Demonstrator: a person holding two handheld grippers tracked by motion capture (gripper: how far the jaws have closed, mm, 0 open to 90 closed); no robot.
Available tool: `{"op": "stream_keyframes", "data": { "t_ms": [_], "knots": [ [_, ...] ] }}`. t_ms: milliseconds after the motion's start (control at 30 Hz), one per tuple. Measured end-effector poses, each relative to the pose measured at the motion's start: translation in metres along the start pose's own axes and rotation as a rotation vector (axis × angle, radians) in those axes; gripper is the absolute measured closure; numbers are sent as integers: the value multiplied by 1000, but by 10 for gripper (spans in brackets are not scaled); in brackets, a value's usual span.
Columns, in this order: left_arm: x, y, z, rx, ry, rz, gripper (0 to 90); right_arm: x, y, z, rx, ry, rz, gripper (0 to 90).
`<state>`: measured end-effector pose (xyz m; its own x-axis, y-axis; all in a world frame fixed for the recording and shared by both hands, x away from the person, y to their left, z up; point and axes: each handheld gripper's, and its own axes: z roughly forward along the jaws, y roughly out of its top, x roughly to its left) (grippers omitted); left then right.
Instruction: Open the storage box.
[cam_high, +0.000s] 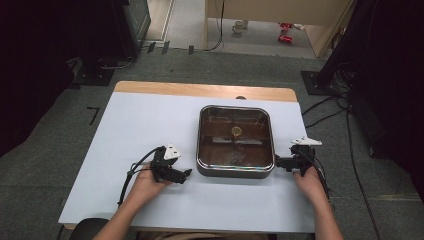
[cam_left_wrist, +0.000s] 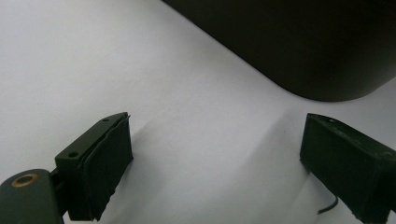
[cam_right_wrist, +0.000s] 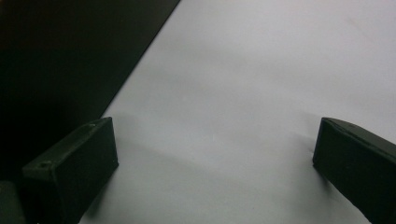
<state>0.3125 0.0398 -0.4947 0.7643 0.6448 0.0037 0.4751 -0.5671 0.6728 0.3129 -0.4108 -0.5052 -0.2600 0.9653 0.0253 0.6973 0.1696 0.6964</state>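
Pan (cam_high: 235, 170) between grippers — untouched.

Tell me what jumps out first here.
A square metal pan with a dark, glossy inside sits right of centre on the white table, a small round gold thing in its middle. The left gripper and the right gripper flank its near corners, both with jaws wide apart and nothing between them. Beyond the table, red items lie on the floor.
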Motion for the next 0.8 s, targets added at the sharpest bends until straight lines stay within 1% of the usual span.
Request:
{"op": "stream_keyframes", "data": {
  "t_ms": [33, 67, 133, 167, 200, 233, 267, 300, 333, 367, 400, 433, 467, 500, 533, 567, 600, 633, 700, 733, 767, 800],
  "knots": [
    [0, 0, 0, 0, 0, 0, 93, 0, 0, 0, 0, 0, 0, 0],
    [0, 5, 0, 39, 0, 2, 94, 0, 0, 0, 0, 0, 0, 0],
    [0, 9, 0, 67, -2, 3, 113, 0, 0, 0, 0, 0, 0, 0],
    [0, 9, 0, 67, -2, 3, 139, 0, 0, 0, 0, 0, 0, 0],
    [0, 13, -2, 88, -4, 4, 168, 0, 0, 0, 0, 0, 0, 0],
    [0, 13, -2, 88, -4, 4, 202, 0, 0, 0, 0, 0, 0, 0],
    [0, 14, -3, 91, -6, 3, 202, 0, 0, 0, 0, 0, 0, 0],
    [1, 16, -4, 93, -11, 3, 298, 0, 0, 0, 0, 0, 0, 0],
    [1, 16, -4, 93, -11, 3, 321, 0, 0, 0, 0, 0, 0, 0],
    [1, 16, -5, 99, -19, 5, 321, 0, 0, 0, 0, 0, 0, 0],
    [4, 19, -7, 104, -54, -2, 352, 0, 0, 0, 0, 0, 0, 0],
    [4, 19, -7, 104, -54, -2, 360, 0, 0, 0, 0, 0, 0, 0],
    [8, 23, -12, 100, -76, -25, 364, 0, 0, 0, 0, 0, 0, 0],
    [8, 23, -12, 100, -76, -25, 365, 0, 0, 0, 0, 0, 0, 0],
    [12, 28, -17, 80, -100, -52, 364, 0, 0, 0, 0, 0, 0, 0],
    [12, 28, -17, 80, -100, -52, 362, 0, 0, 0, 0, 0, 0, 0],
    [14, 32, -22, 63, -112, -67, 357, 0, 0, 0, 0, 0, 1, 0],
    [14, 32, -22, 63, -112, -67, 348, 0, 0, 0, 0, 0, 1, 0],
    [14, 37, -26, 56, -114, -63, 339, 0, 0, 0, 0, 0, 1, 0],
    [12, 42, -30, 47, -124, -43, 330, 0, 0, 0, 0, 0, 1, 0],
    [12, 42, -30, 47, -124, -43, 338, 0, 0, 0, 0, 0, 1, 0],
    [11, 46, -34, 33, -125, -27, 345, 0, 0, 0, 0, 0, 0, 0]
  ]
}}
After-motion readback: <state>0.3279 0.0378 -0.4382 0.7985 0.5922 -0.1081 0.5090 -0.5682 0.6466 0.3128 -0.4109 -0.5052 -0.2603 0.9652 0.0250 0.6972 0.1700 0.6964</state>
